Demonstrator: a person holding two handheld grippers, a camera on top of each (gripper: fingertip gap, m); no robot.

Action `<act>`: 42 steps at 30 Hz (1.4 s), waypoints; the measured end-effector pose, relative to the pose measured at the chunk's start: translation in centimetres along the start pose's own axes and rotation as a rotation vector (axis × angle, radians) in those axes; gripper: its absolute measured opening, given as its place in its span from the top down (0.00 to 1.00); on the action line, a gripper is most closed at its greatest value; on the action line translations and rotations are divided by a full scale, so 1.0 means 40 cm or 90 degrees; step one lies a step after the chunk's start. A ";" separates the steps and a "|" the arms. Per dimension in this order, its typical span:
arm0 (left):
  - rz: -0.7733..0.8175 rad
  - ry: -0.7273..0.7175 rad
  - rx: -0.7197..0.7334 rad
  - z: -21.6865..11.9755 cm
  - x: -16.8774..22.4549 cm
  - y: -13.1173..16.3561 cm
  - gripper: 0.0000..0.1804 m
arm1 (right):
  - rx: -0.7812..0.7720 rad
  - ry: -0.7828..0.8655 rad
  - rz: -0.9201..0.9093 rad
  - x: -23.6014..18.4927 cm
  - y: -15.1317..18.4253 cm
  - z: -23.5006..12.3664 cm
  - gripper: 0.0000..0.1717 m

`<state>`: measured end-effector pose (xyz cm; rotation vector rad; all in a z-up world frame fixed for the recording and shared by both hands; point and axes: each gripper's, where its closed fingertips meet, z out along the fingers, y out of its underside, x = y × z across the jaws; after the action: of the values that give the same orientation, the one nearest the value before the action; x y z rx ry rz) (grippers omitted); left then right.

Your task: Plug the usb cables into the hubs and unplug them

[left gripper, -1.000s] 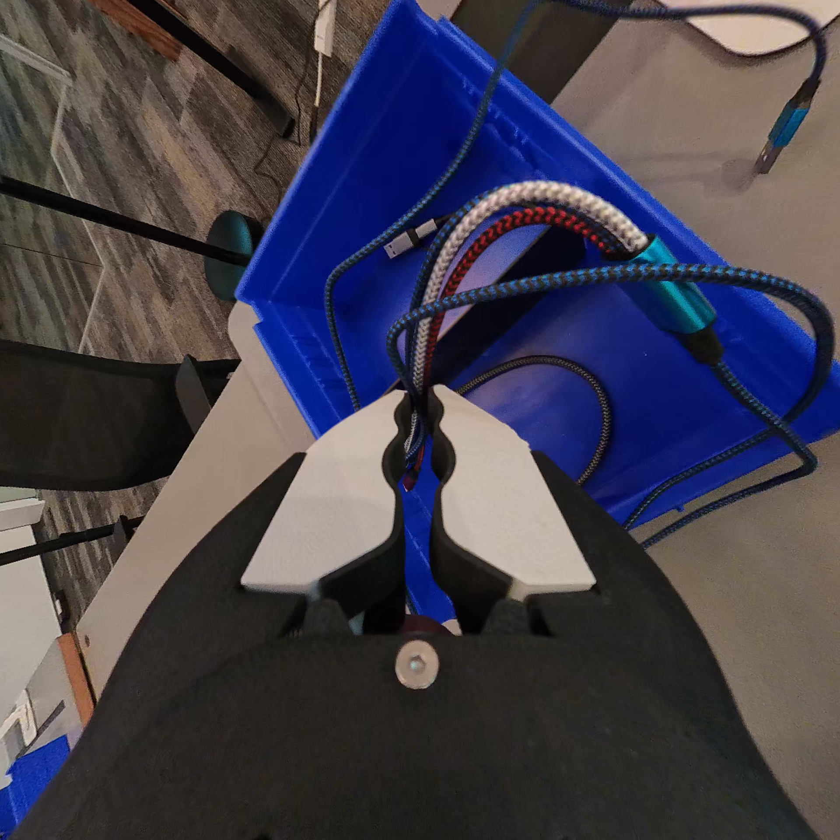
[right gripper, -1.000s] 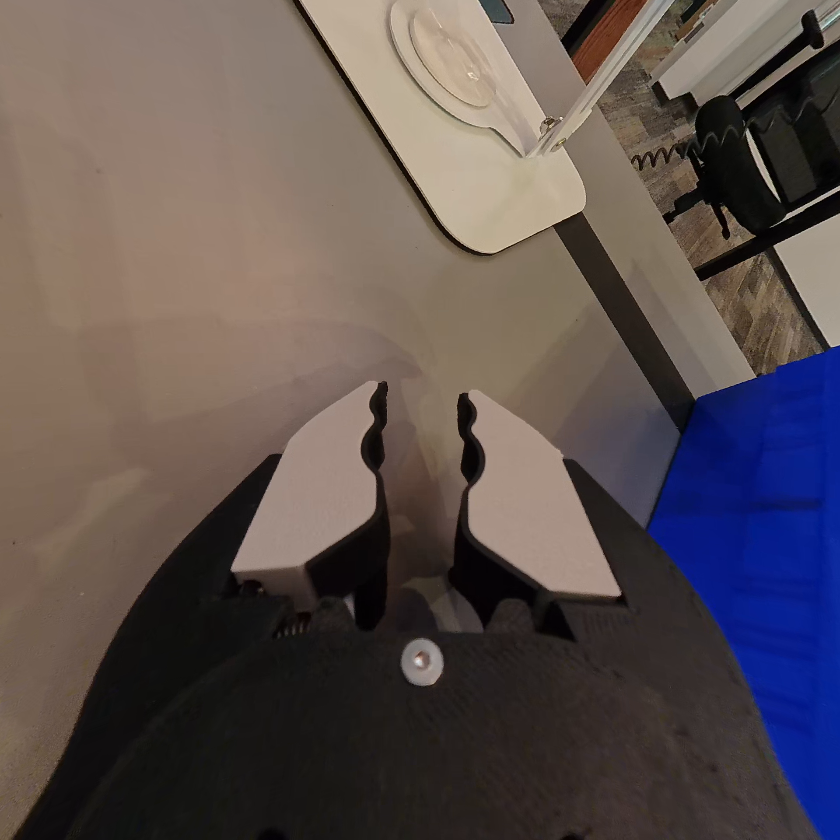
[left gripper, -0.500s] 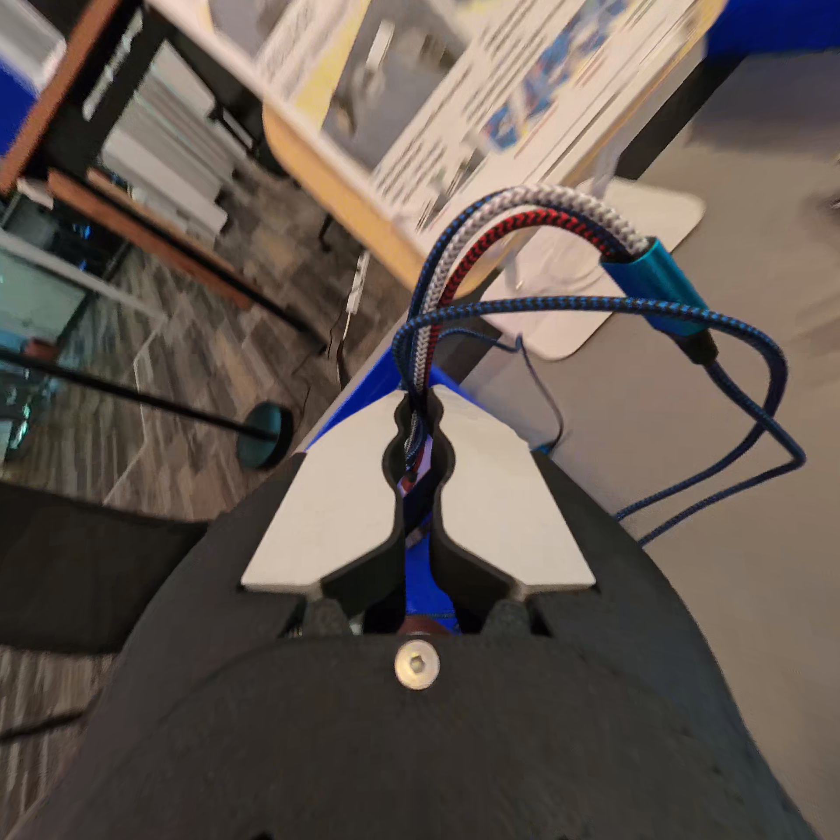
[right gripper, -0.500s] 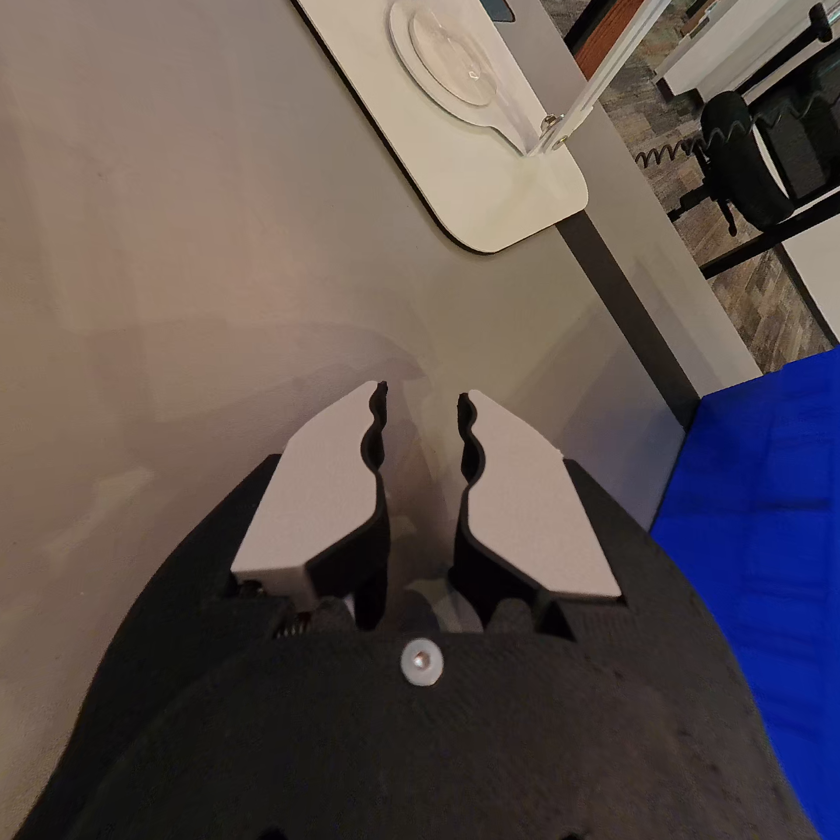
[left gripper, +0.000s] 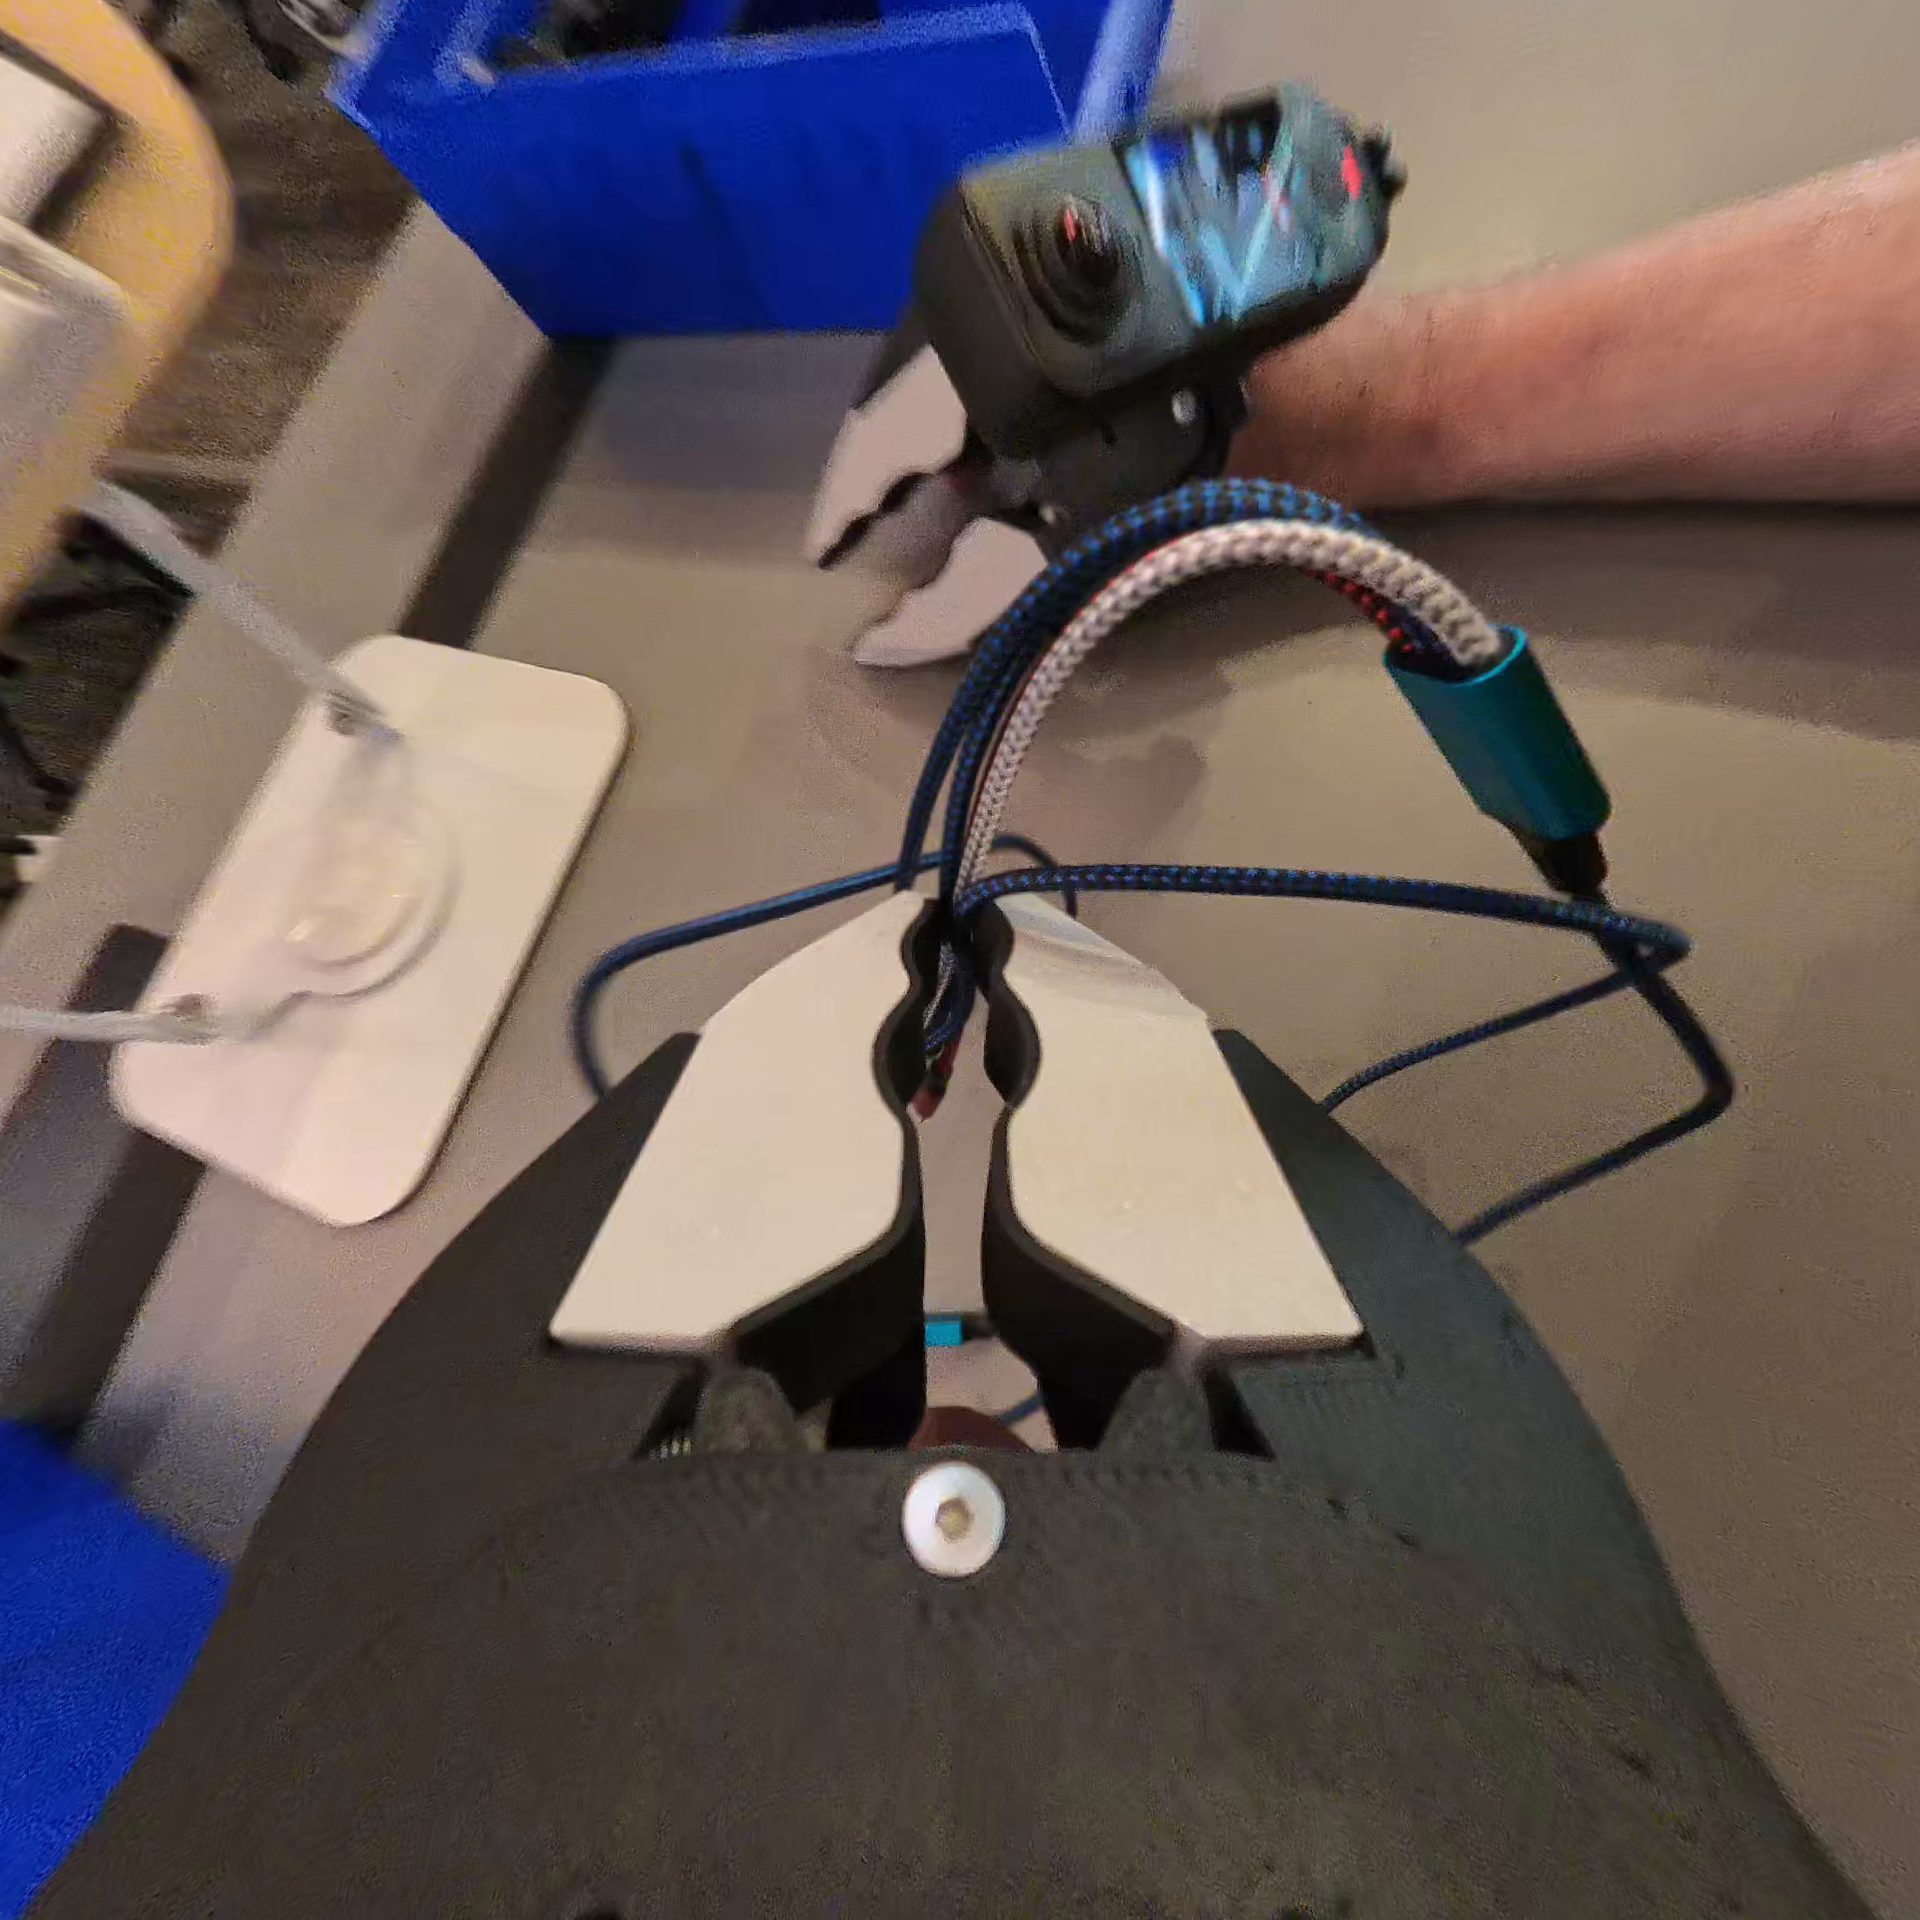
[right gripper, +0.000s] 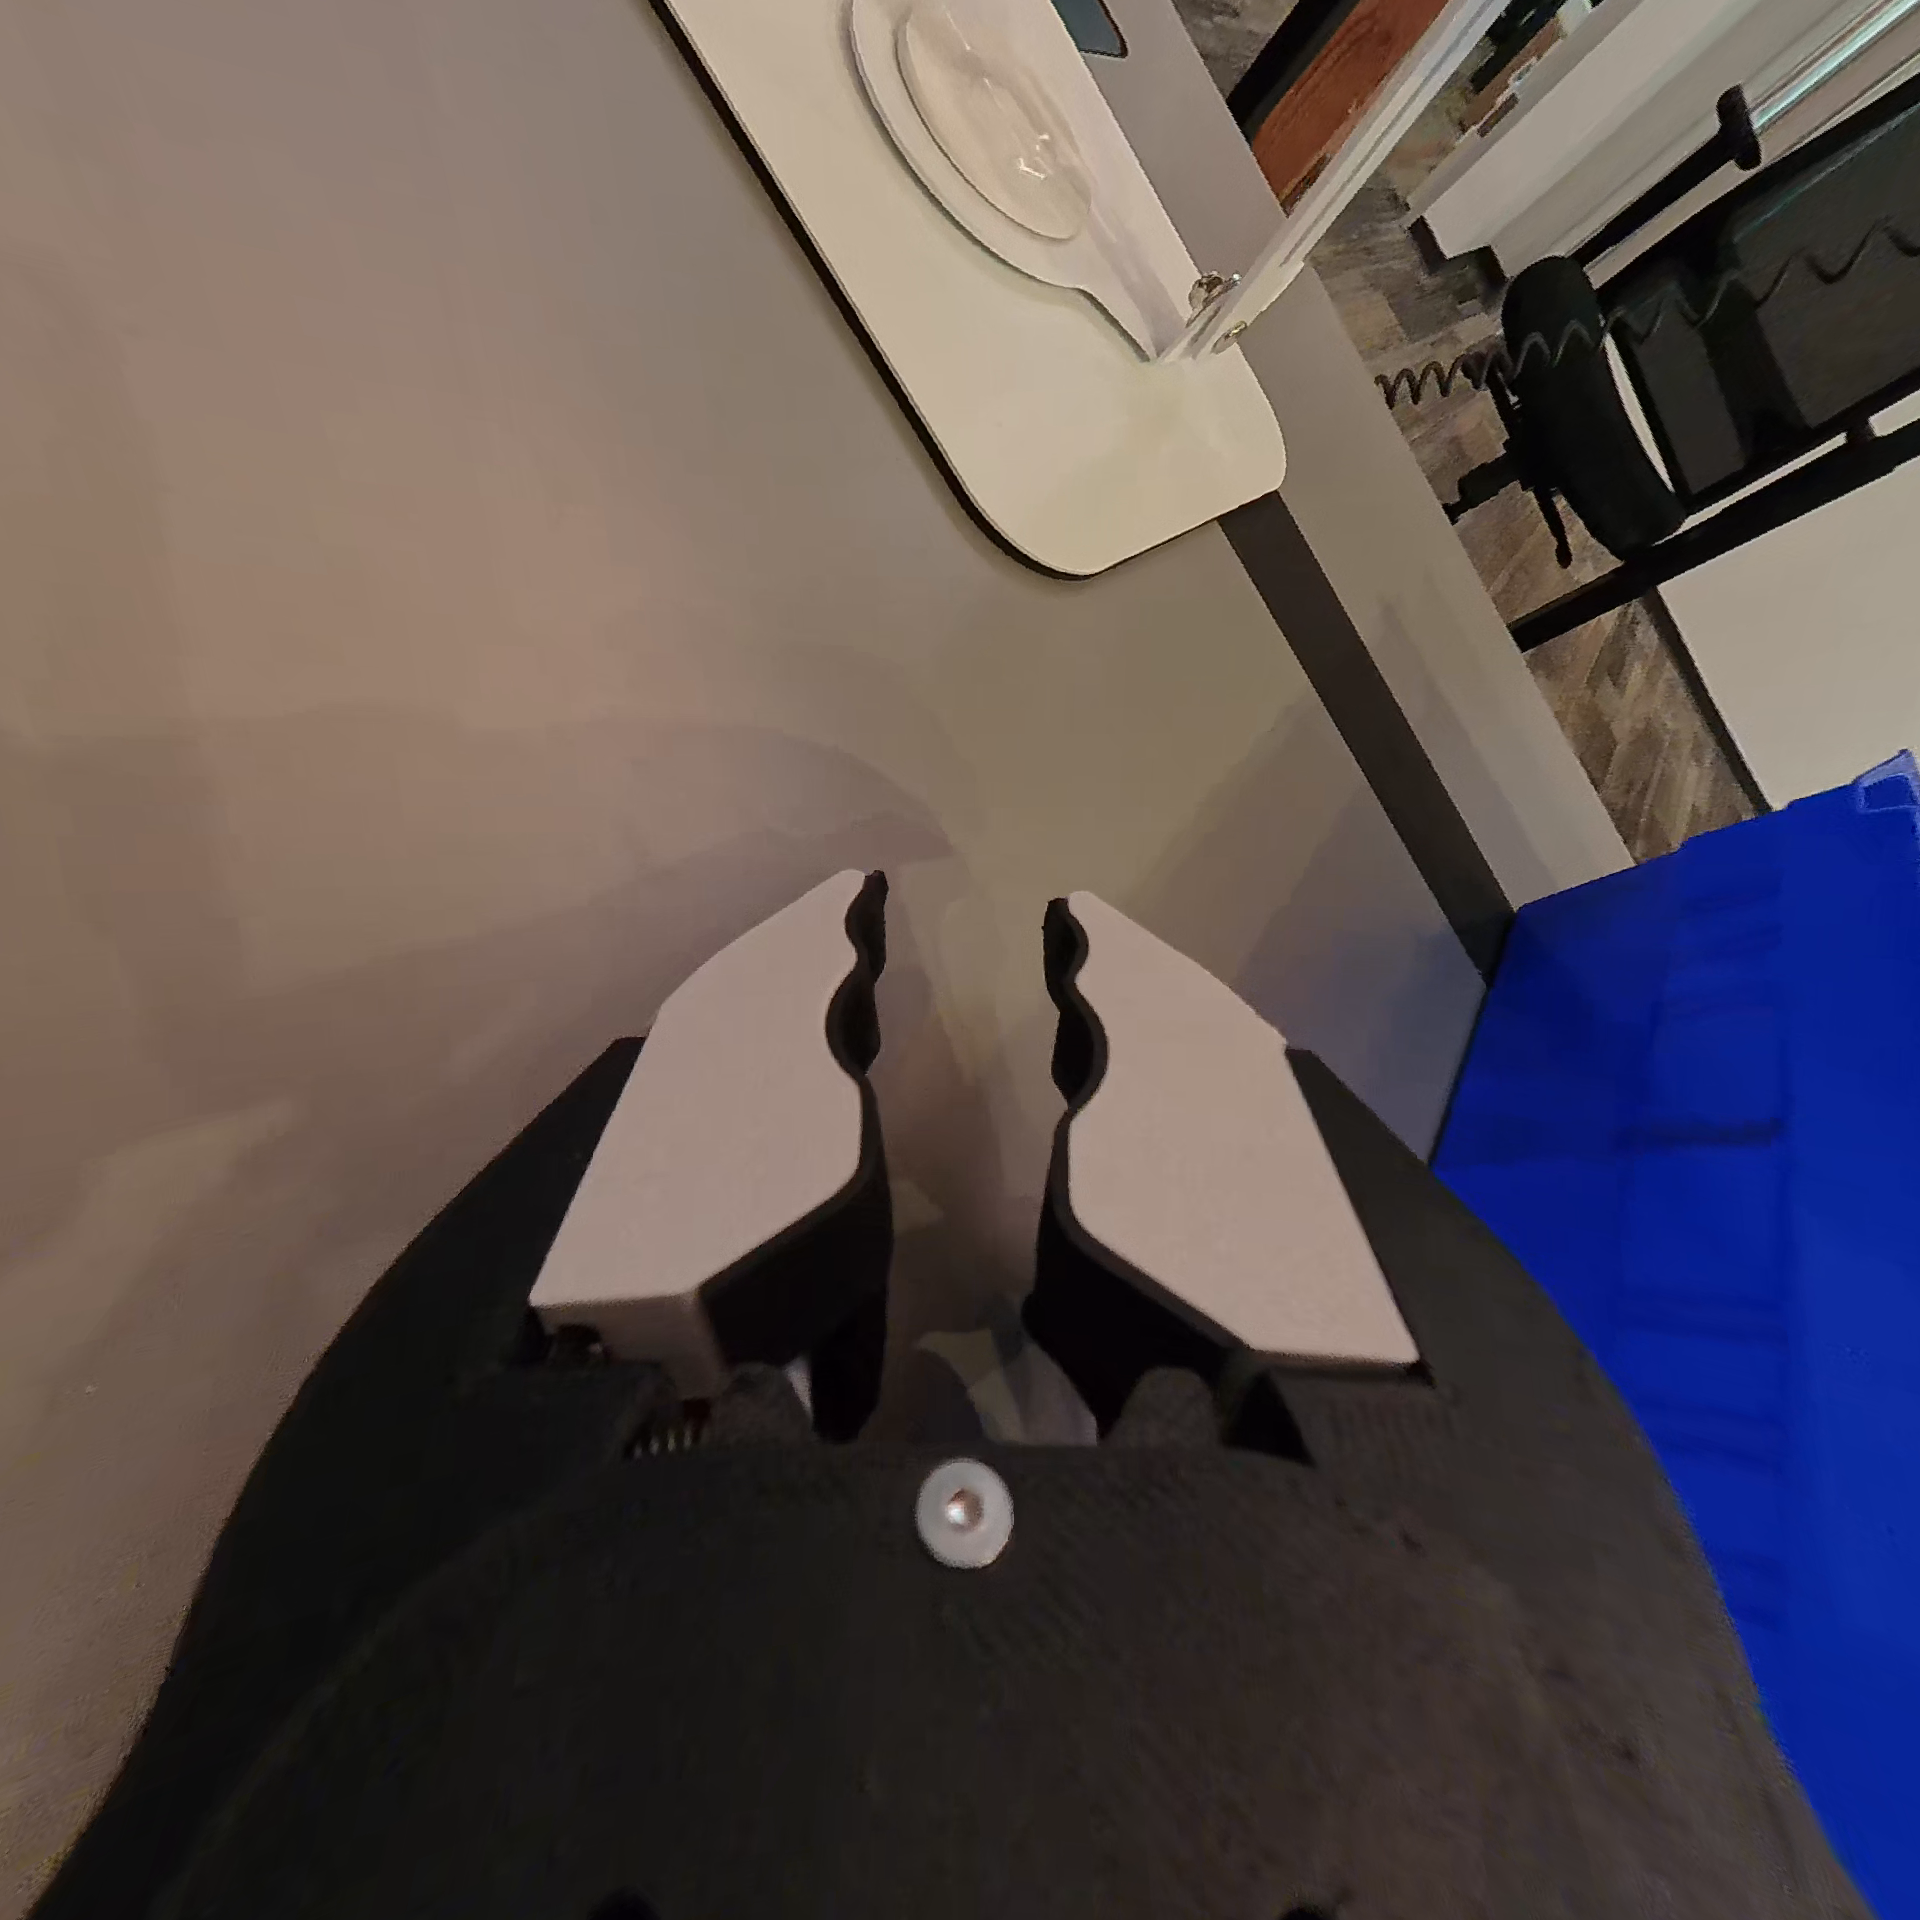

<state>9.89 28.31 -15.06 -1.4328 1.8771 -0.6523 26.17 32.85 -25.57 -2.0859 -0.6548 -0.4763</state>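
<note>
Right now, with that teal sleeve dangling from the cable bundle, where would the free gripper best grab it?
Probably across the teal sleeve's straight barrel, coming from its open right side. It is rigid and hangs tilted, clear of the table; the right gripper is open and empty.

A big grey tabletop is filling most of the room view. A dark chair is sitting on the grey patterned floor past its edge. Soft light is falling on it.

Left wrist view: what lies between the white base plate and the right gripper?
Bare grey table only; nothing sits between the white base plate and the right gripper.
</note>
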 end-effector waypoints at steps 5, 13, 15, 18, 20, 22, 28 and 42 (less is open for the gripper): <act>0.001 0.100 -0.083 0.124 0.074 0.108 0.83 | -0.003 0.013 -0.011 0.002 0.002 0.001 0.84; 0.012 0.067 -0.085 -0.065 -0.028 0.148 0.47 | -0.007 0.022 -0.019 0.003 0.003 0.002 0.86; 0.011 0.010 -0.034 -0.189 -0.134 0.145 0.61 | -0.007 0.022 -0.019 0.003 0.003 0.003 0.86; 0.047 -0.180 -0.017 -0.350 -0.405 0.194 0.77 | -0.008 0.021 -0.018 0.003 0.004 0.004 0.86; 0.060 -0.226 -0.122 -0.382 -0.562 0.294 0.79 | -0.009 0.020 -0.017 0.003 0.004 0.004 0.86; 0.108 -0.214 -0.187 -0.357 -0.670 0.373 0.79 | -0.009 0.020 -0.017 0.003 0.004 0.004 0.86; 0.144 -0.136 -0.355 -0.222 -0.808 0.560 0.76 | -0.006 0.014 -0.016 0.003 0.004 0.003 0.86; 0.193 0.085 -0.447 -0.278 -0.551 0.680 0.74 | 0.004 -0.017 0.006 -0.001 0.002 0.000 0.84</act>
<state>-11.96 56.75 -23.16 -1.4716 2.5086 0.0850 26.20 32.80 -25.65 -2.0918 -0.6613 -0.4413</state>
